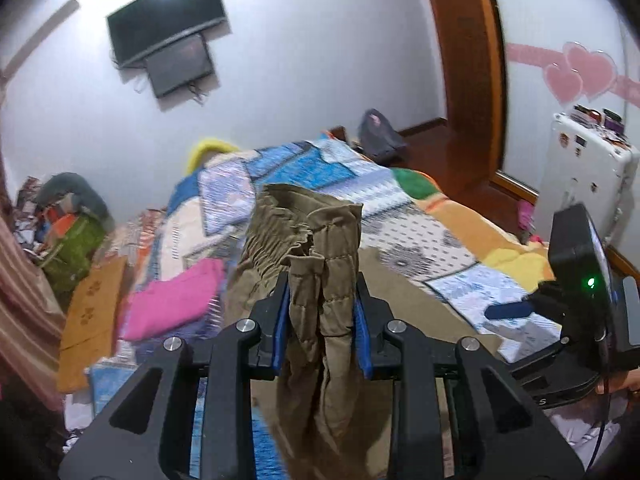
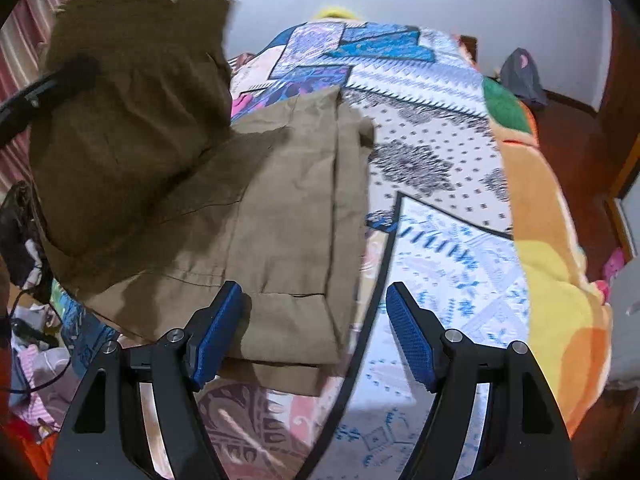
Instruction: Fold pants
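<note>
Patchwork bedspread (image 2: 440, 168) under pants (image 1: 320, 264): left jaws pinch waistband, right jaws spread, empty

both grippers: black angular frames, silver round screws, blue textured pads (image 2: 412, 340); right gripper (image 1: 508, 312) body has green LED, dangling cable
</note>
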